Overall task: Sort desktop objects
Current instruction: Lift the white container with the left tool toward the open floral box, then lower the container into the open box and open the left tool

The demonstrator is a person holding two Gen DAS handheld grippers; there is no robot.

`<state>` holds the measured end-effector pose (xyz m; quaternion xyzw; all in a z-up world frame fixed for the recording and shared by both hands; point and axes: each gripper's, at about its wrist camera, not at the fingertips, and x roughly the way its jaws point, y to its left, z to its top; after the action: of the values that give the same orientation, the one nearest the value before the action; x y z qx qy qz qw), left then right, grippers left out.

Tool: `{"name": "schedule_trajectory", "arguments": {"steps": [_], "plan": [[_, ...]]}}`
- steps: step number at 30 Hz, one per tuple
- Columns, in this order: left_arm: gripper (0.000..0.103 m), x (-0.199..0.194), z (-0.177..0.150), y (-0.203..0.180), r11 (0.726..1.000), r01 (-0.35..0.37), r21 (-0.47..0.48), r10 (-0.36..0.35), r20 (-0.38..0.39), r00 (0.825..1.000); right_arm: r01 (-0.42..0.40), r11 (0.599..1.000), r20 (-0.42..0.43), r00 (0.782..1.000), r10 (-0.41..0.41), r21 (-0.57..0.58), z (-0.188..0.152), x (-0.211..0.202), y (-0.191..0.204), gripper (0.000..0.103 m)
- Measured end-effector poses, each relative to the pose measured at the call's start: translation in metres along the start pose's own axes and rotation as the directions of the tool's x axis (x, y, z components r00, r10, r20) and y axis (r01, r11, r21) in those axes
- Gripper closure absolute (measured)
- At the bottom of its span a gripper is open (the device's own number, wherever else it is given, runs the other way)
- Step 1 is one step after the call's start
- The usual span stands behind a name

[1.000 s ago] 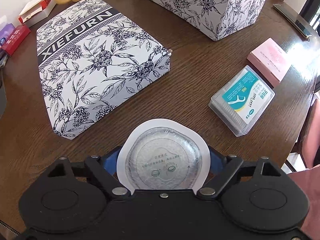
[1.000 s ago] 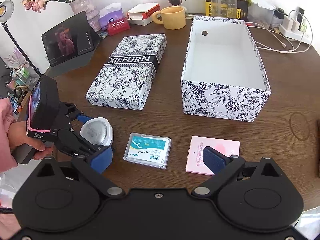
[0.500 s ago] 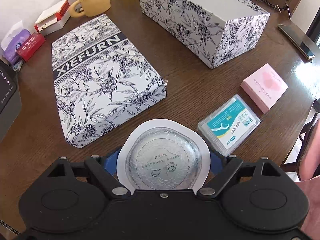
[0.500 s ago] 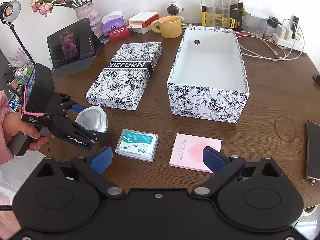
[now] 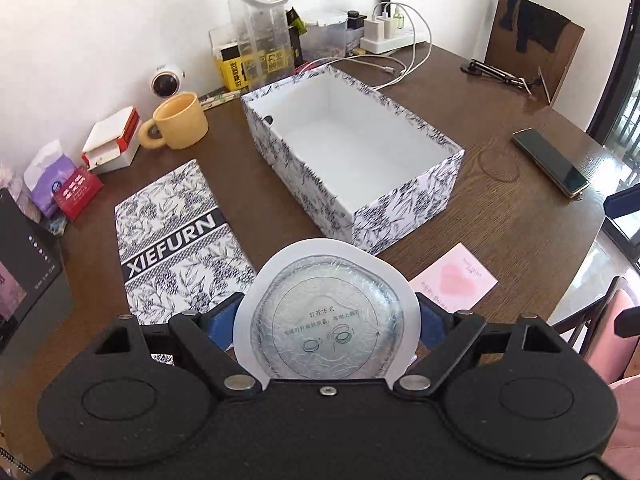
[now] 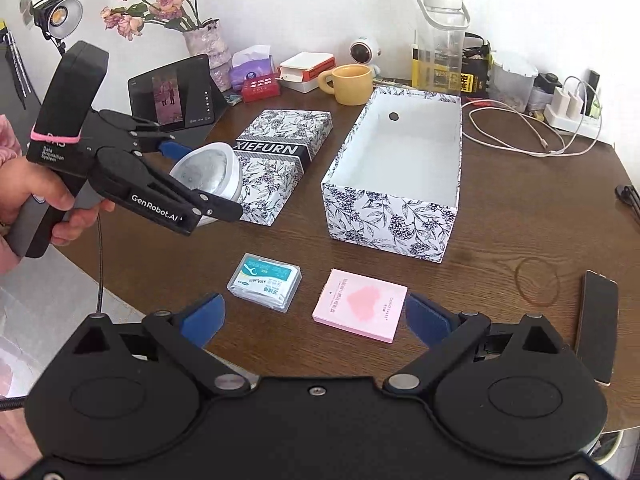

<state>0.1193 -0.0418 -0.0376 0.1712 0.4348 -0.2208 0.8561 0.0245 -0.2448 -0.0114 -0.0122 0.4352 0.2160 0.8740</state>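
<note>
My left gripper (image 5: 326,316) is shut on a round white case with a foil lid (image 5: 326,320), held in the air above the near end of the floral lid (image 5: 176,240). From the right wrist view the same left gripper (image 6: 208,176) and round case (image 6: 208,174) hang left of the floral lid (image 6: 280,152). The open floral box (image 5: 400,208) (image 6: 384,216) stands empty ahead. My right gripper (image 6: 316,320) is open above the table edge, with the floss pick box (image 6: 264,282) and pink pad (image 6: 360,304) (image 5: 454,280) lying just beyond its fingers.
A yellow mug (image 6: 352,82), red and white box (image 6: 306,68), tissue pack (image 6: 252,68), tablet (image 6: 176,92), flower vase (image 6: 204,48), clear jug (image 6: 442,36) and charger cables (image 6: 520,136) line the back. A phone (image 6: 596,332) lies right. A hand (image 6: 36,196) holds the left gripper.
The left gripper has risen and tilted up with the round case, bringing the open box into its view. The right gripper has drawn back a little and stays open.
</note>
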Motion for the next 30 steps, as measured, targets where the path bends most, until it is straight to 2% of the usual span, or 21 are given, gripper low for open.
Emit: {"name": "schedule_trajectory", "arguments": {"steps": [8, 18, 24, 30], "plan": [[0.018, 0.005, 0.053, -0.018, 0.997, 0.031, 0.071, -0.032, 0.023, 0.999, 0.01, 1.0, -0.016, 1.0, -0.01, 0.007, 0.008, 0.001, -0.01, 0.004], [0.018, 0.051, 0.123, -0.017, 0.975, 0.077, 0.207, -0.082, 0.02, 0.996, 0.073, 0.997, -0.002, 0.997, -0.073, 0.04, 0.039, 0.013, -0.018, 0.004], [0.018, 0.096, 0.152, -0.007, 0.96, 0.103, 0.262, -0.104, -0.011, 0.995, 0.106, 0.992, -0.029, 0.994, -0.104, 0.063, 0.059, 0.032, -0.022, 0.004], [0.018, 0.145, 0.18, 0.003, 0.941, 0.129, 0.313, -0.119, -0.051, 0.992, 0.096, 0.991, -0.068, 0.994, -0.09, 0.092, 0.071, 0.052, -0.023, 0.004]]}}
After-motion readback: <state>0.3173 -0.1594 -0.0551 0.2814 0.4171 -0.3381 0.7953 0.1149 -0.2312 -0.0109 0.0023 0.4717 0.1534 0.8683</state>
